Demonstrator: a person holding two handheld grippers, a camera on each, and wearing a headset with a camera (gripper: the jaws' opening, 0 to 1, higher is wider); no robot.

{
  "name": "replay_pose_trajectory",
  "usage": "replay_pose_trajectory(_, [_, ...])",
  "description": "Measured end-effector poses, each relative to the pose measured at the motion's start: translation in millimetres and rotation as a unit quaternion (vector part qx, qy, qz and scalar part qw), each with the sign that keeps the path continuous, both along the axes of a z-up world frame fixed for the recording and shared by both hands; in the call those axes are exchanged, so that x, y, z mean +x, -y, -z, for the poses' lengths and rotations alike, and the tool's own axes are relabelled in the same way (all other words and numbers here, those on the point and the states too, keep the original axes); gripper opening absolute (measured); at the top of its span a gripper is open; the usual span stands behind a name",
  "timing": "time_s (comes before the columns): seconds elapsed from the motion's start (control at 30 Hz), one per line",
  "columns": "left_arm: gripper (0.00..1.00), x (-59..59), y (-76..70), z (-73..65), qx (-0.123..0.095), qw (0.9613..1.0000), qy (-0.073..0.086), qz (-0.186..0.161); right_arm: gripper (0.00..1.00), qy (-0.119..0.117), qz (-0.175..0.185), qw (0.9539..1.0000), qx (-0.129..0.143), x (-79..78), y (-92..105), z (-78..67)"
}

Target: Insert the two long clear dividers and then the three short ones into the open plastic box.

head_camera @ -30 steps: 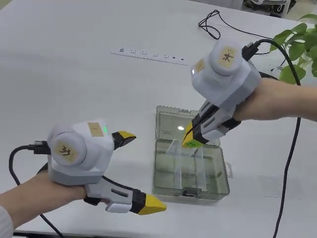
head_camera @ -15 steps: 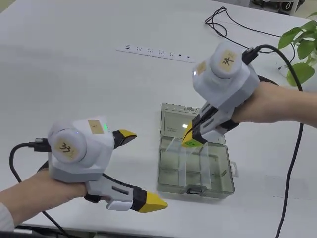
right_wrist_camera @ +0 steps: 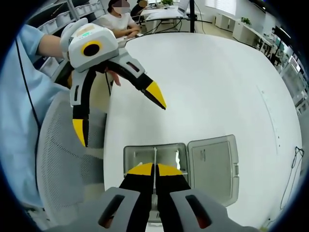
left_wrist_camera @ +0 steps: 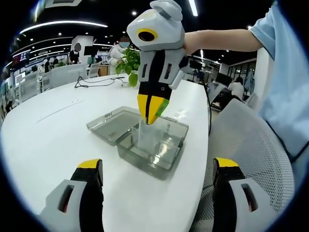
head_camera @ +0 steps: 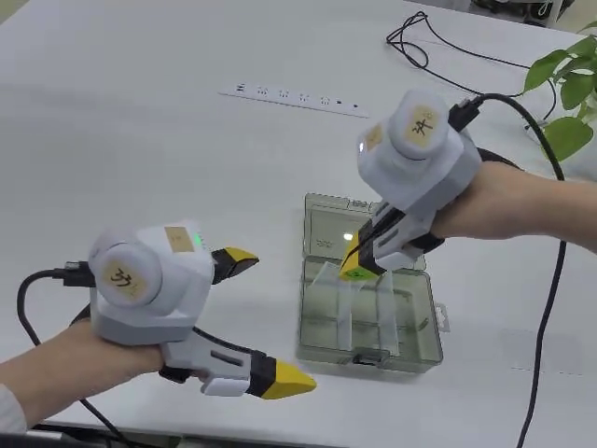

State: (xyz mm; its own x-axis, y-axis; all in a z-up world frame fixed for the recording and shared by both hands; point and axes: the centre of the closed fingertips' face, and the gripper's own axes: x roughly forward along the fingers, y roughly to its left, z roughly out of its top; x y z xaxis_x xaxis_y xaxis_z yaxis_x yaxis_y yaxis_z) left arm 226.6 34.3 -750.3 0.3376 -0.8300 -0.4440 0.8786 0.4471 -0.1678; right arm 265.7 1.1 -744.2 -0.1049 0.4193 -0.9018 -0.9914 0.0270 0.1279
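The open box (head_camera: 410, 351) sits on the white worktop (head_camera: 140, 159) with its lid (head_camera: 326, 224) laid flat behind it. The right tongs (head_camera: 356, 266) point down over the near-lid edge of the box. Their yellow tips are pressed together on a thin clear divider (left_wrist_camera: 145, 137), which hangs upright from them with its lower edge inside the box. Other clear dividers (head_camera: 384, 315) stand upright in the box beside it (how many is hard to tell through the clear plastic).

The left tongs (head_camera: 264, 317) are held to the left of the box, apart from it. They are spread wide with nothing between the tips.

Farther back on the worktop lie a white power strip (head_camera: 297, 98) and a looped black cable (head_camera: 424, 42), with a green plant (head_camera: 569, 84) at the right edge.
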Motion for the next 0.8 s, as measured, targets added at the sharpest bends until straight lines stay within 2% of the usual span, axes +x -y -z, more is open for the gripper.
replay_pose_trajectory(0.2, [0.96, -2.1, -1.7, 1.8, 0.001, 1.0000, -0.001, 0.000, 0.02, 0.016, -0.017, 0.9997, -0.008, -9.5, -6.2, 3.6])
replay_pose_trajectory(0.4, [0.95, -3.1, -3.7, 2.7, -0.002, 1.0000, -0.003, -0.001, 0.02, 0.028, -0.031, 0.9989, -0.022, -15.2, -11.9, 14.4])
replay_pose_trajectory(0.6, [0.94, -3.2, -7.2, 5.1, 0.000, 1.0000, -0.003, -0.003, 0.02, 0.033, -0.032, 0.9986, -0.025, -10.4, -12.3, 28.1])
replay_pose_trajectory(0.7, [0.94, -3.1, -8.1, 6.1, 0.000, 1.0000, -0.004, -0.002, 0.02, 0.037, -0.033, 0.9986, -0.020, -9.2, -14.2, 30.5])
replay_pose_trajectory(0.8, [0.94, -2.9, -9.3, 7.6, 0.000, 1.0000, -0.005, -0.002, 0.02, 0.033, -0.028, 0.9988, -0.021, -6.5, -16.1, 38.2])
